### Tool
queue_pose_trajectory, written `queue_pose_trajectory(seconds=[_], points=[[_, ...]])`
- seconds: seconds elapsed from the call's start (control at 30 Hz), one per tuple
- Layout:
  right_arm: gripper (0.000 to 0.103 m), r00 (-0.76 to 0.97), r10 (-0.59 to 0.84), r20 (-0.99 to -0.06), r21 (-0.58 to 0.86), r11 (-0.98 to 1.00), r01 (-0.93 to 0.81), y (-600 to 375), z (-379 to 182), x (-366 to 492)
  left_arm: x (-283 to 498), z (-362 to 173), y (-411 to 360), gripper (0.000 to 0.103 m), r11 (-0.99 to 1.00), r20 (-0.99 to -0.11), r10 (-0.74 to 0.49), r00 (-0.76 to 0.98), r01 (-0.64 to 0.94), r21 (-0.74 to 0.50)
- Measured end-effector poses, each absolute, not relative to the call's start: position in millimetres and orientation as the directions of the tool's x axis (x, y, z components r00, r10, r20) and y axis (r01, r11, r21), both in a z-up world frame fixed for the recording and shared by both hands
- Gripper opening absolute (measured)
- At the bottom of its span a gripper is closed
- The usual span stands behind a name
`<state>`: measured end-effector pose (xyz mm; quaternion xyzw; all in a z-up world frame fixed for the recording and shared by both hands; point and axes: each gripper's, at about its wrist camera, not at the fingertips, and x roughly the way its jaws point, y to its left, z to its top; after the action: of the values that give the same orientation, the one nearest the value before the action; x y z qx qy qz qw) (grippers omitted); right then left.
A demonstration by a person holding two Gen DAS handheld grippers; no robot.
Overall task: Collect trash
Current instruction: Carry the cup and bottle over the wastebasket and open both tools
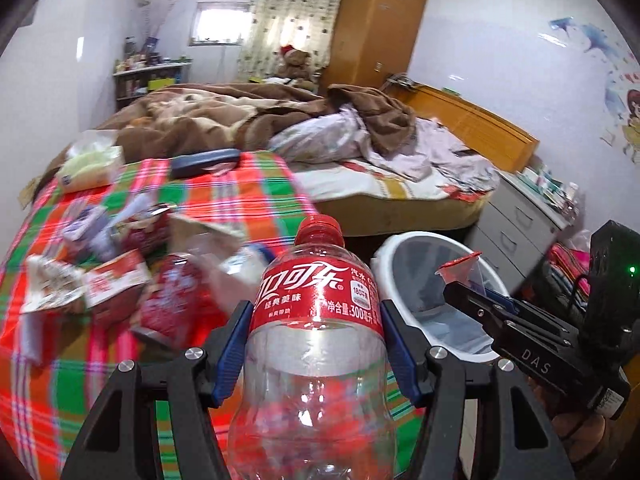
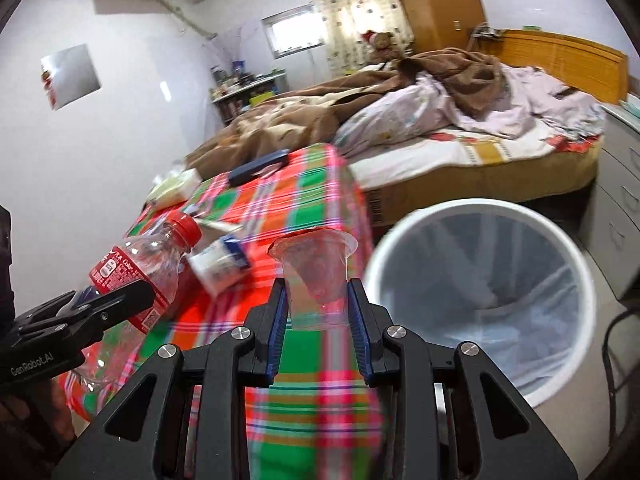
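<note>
The left gripper point(image 1: 316, 344) is squeezing an empty cola bottle point(image 1: 316, 320) between its jaws, which are clamped on the clear body right under the red label. The bottle is standing upright in the grip, red cap on top, hanging over the tabletop point(image 1: 248, 196). The right gripper point(image 2: 318, 312) is pinching a small clear plastic cup point(image 2: 314, 268) with red residue around its rim, jaws closed tight on its sides, just beside the white trash bin point(image 2: 480, 212).

The bin is sitting on the floor off the tabletop's edge, lined with a clear bag. A red, green and orange plaid cloth is covering the tabletop, and crumpled snack wrappers point(image 1: 120, 268) are lying across it, a bit blurry. A tissue pack point(image 1: 88, 164) and a dark case point(image 1: 206, 162) are sitting at the far end. Behind it all, a messy bed point(image 1: 280, 120) with a brown blanket is filling the room, with a wooden wardrobe point(image 1: 376, 24) in the corner.
</note>
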<state>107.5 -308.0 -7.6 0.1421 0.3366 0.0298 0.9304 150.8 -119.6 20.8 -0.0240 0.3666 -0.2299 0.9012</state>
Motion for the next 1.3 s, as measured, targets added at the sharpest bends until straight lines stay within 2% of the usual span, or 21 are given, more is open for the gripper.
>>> queue_pose_trajectory(seconds=[0.43,0.8,0.83,0.87,0.93,1.0,1.07,1.3], points=[[0.031,0.723,0.011,-0.691,0.249,0.942,0.224,-386,-29,114,176,2,-243,0.063,0.794,-0.692,-0.54,0.479,0.563,-0.23],[0.031,0.653,-0.021,-0.757,0.217,0.935,0.282,-420,-51,115,193,-22,-296,0.063,0.76,-0.735,-0.541,0.409,0.612,-0.218],[0.031,0.65,-0.025,-0.759,0.216,0.933,0.288,-422,-52,115,194,-22,-297,0.063,0.755,-0.733,-0.547,0.405,0.616,-0.223],[0.031,0.649,-0.027,-0.76,0.217,0.931,0.293,-424,-53,115,194,-22,-298,0.071,0.754,-0.731,-0.548,0.408,0.619,-0.22],[0.031,0.645,-0.027,-0.764,0.215,0.931,0.294,-426,-53,114,194,-19,-300,0.075,0.758,-0.724,-0.545,0.424,0.618,-0.209],[0.036,0.643,-0.037,-0.765,0.208,0.93,0.302,-427,-53,113,193,-17,-299,0.075,0.757,-0.718,-0.55,0.426,0.618,-0.214],[0.06,0.647,-0.027,-0.762,0.219,0.93,0.296,-428,-52,111,193,-15,-295,0.075,0.763,-0.716,-0.548,0.432,0.609,-0.216],[0.061,0.68,-0.036,-0.732,0.224,0.93,0.29,-422,-40,105,186,2,-275,0.075,0.778,-0.688,-0.55,0.473,0.59,-0.216]])
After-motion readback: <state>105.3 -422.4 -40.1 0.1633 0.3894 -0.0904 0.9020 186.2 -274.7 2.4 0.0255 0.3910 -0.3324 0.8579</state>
